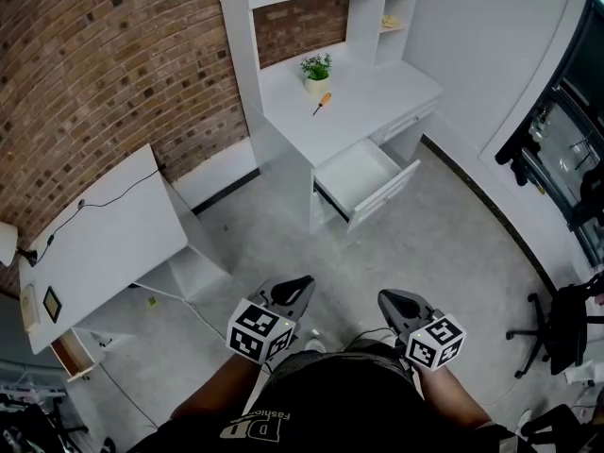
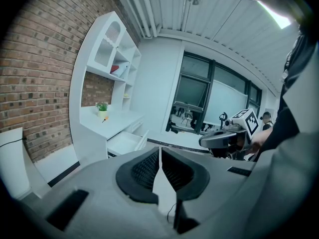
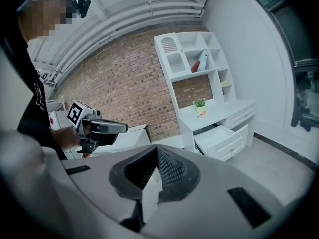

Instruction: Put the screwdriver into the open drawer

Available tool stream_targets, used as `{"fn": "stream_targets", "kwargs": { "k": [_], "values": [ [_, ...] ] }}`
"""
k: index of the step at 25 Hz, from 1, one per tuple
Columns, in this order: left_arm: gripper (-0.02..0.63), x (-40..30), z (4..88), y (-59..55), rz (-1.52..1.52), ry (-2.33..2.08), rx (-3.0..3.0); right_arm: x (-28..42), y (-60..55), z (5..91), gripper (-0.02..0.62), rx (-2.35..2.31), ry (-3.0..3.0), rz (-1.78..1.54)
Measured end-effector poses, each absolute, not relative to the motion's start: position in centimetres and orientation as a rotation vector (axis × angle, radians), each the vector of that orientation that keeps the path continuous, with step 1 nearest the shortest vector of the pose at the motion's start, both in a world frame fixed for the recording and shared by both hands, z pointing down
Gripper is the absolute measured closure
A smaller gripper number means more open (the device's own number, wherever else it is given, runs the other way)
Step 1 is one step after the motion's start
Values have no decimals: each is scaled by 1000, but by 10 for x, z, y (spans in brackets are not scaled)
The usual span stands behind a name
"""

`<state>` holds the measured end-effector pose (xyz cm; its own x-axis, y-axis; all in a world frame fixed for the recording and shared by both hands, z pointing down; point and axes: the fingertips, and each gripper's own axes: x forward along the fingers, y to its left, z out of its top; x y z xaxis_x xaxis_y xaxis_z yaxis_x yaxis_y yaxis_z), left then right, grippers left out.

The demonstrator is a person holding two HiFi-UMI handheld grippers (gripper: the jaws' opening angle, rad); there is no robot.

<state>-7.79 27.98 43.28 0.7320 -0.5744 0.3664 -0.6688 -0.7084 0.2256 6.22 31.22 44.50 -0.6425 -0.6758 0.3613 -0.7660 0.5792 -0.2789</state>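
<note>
A small screwdriver (image 1: 322, 103) with an orange handle lies on the white desk (image 1: 368, 97), just in front of a potted plant (image 1: 316, 68). Below the desktop a white drawer (image 1: 363, 179) stands pulled out, its inside bare. My left gripper (image 1: 304, 282) and right gripper (image 1: 383, 296) are held side by side close to the person's body, far from the desk, both shut and holding nothing. In the left gripper view the screwdriver (image 2: 105, 118) and drawer (image 2: 124, 142) are small beyond the shut left gripper (image 2: 159, 151). The right gripper (image 3: 157, 150) view shows the screwdriver (image 3: 202, 113) and drawer (image 3: 222, 136) too.
A wide stretch of grey floor (image 1: 311, 248) lies between me and the desk. A white table (image 1: 104, 234) with a cable stands at the left by the brick wall. An office chair (image 1: 557, 333) is at the right, near dark windows. Shelves (image 1: 377, 12) rise above the desk.
</note>
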Motion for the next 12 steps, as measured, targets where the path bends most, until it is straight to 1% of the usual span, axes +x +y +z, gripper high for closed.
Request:
{"fn": "stream_targets", "kwargs": {
  "k": [12],
  "values": [
    [577,-103,437,285,374,-1039,2542,44,302,446,591,1151,-2620,645]
  ]
}}
